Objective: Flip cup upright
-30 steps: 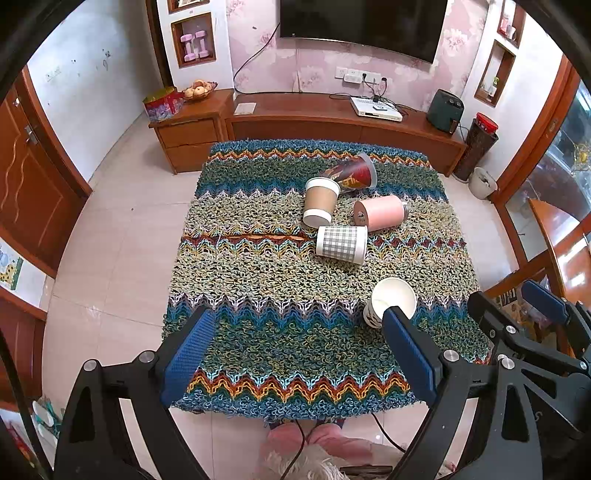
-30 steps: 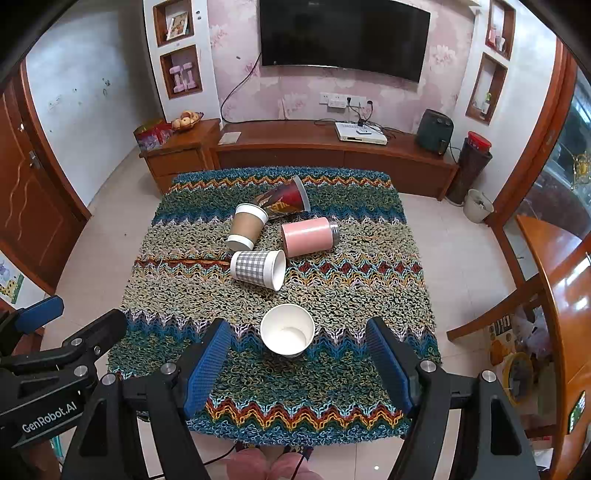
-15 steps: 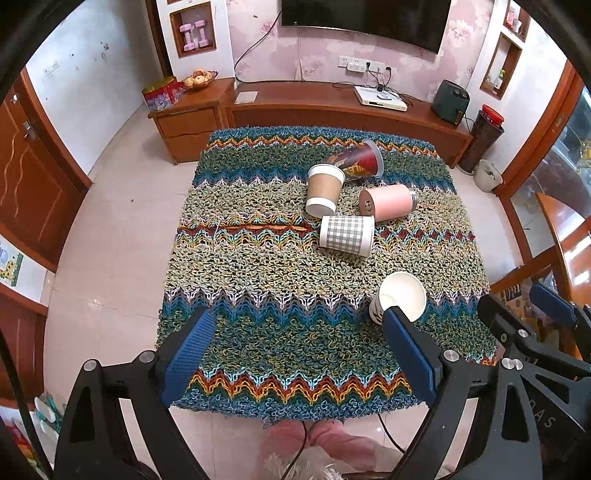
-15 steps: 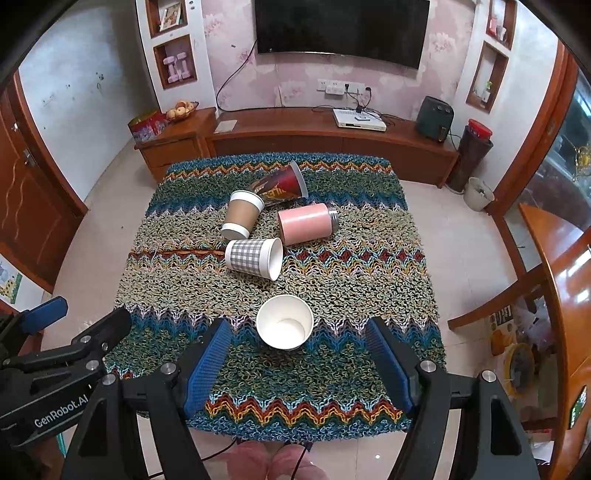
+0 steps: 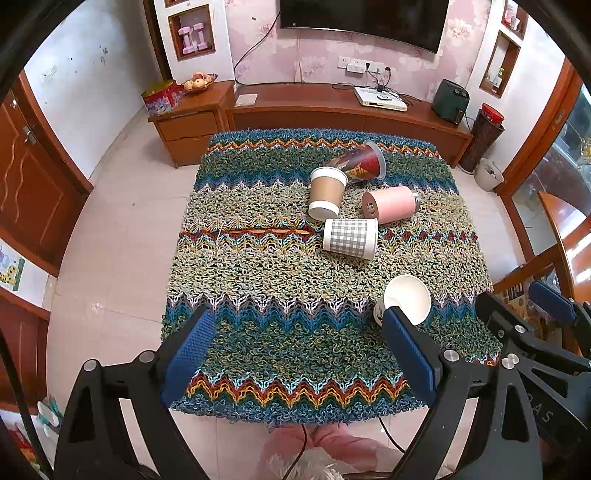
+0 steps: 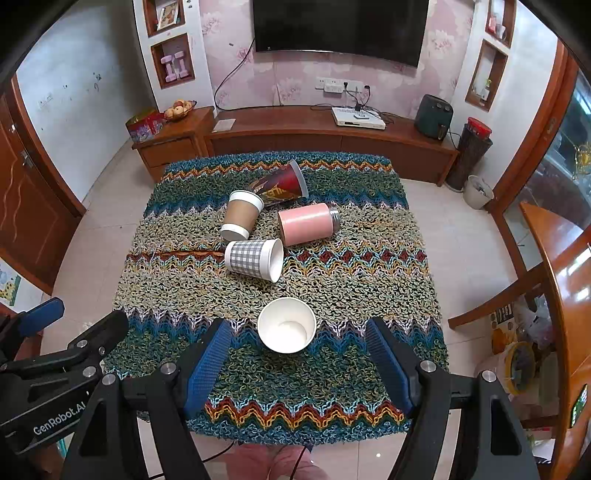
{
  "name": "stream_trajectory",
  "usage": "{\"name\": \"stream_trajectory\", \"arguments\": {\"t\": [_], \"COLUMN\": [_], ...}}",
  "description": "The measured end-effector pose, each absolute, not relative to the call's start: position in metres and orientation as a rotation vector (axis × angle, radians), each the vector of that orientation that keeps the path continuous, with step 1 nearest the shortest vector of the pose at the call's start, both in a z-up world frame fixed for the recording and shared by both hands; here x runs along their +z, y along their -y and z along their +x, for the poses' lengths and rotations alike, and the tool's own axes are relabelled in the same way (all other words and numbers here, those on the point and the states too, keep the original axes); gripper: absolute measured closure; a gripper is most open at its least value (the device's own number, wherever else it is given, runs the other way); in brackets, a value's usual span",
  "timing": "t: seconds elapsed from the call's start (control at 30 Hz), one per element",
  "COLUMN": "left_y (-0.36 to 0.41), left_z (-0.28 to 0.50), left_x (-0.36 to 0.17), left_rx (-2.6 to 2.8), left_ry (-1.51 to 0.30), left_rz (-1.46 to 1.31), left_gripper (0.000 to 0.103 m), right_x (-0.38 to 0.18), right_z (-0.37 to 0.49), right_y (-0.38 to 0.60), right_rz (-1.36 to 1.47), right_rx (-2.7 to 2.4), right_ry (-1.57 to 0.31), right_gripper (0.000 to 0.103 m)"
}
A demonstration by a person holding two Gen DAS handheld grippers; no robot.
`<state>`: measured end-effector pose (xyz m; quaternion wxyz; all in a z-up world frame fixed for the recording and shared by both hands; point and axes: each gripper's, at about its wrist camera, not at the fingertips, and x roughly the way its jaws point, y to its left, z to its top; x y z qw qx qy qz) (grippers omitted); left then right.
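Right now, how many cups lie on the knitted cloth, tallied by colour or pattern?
Plain white paper cup: 1
Grey checked paper cup: 1
Brown paper cup: 1
Pink cylindrical cup: 1
Red printed cup: 1
Total: 5

A dark television (image 6: 340,29) hangs above a long wooden cabinet (image 6: 332,134), beside a fruit bowl (image 6: 179,108).
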<state>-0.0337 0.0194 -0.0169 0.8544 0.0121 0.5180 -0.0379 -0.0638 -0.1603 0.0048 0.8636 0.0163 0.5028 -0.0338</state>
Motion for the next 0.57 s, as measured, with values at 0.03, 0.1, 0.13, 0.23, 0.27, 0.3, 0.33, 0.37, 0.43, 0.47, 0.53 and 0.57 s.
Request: {"name": "stream_trajectory", "arguments": {"t": [0.03,0.1,0.13,0.23,0.27,0.3,0.33,0.37,0.43,0.47,0.53,0.57], "left_y": [-0.0202,-0.021,-0.0205,-0.0222,-0.0228,-0.0234,-0.0237,-0.0244,-0.0247,-0.0246,-0.0248,-0.0242], "left_z": [-0.0329,-0.0329,-0.033,-0.0315,-0.0311,-0.0306,-0.0301,-0.0298,-0.0298,-0.0297,-0.0296,-0.0299], "left_x": [-0.0168,-0.0167,-0.0166,-0.0167,-0.0169,-0.0171,-0.0171,-0.0172,-0.0174,-0.0175,-0.0176,-0.0177], "left_rx": [-0.08,-0.08,-0.079,-0.08,-0.08,-0.081,-0.082,-0.083,-0.084,-0.083,-0.084,-0.083], "left_ry": [-1.089,-1.09,-1.09,-1.097,-1.099,-1.101,-1.102,-1.102,-1.102,-1.102,-1.103,-1.103], "left_rz": [0.026,0.027,0.026,0.026,0.025,0.024,0.024,0.025,0.026,0.026,0.026,0.024], "left_gripper": [0.01,0.01,0.01,0.01,0.01,0.01,0.01,0.01,0.01,0.01,0.01,0.01], "right_x": [0.0049,0.0044,0.0041,0.0043,0.0045,0.0046,0.0043,0.0044,0.0045,0.0044,0.0044,0.0043], "right_z": [-0.0635,-0.0618,-0.0613,-0.0614,-0.0617,-0.0618,-0.0614,-0.0616,-0.0617,-0.0615,-0.0611,-0.0606], "right_y": [0.16,0.1595,0.1593,0.1592,0.1594,0.1592,0.1593,0.159,0.1591,0.159,0.1581,0.1577], "right_rz": [0.035,0.035,0.035,0.031,0.034,0.035,0.036,0.035,0.035,0.034,0.031,0.031], "right_rx": [-0.07,-0.07,-0.07,-0.072,-0.07,-0.07,-0.07,-0.071,-0.07,-0.071,-0.072,-0.073], "right_ry": [-1.055,-1.056,-1.056,-1.056,-1.056,-1.055,-1.055,-1.055,-1.056,-1.056,-1.057,-1.057], "right_gripper": [0.027,0.027,0.027,0.027,0.027,0.027,0.027,0.027,0.027,0.027,0.027,0.027]}}
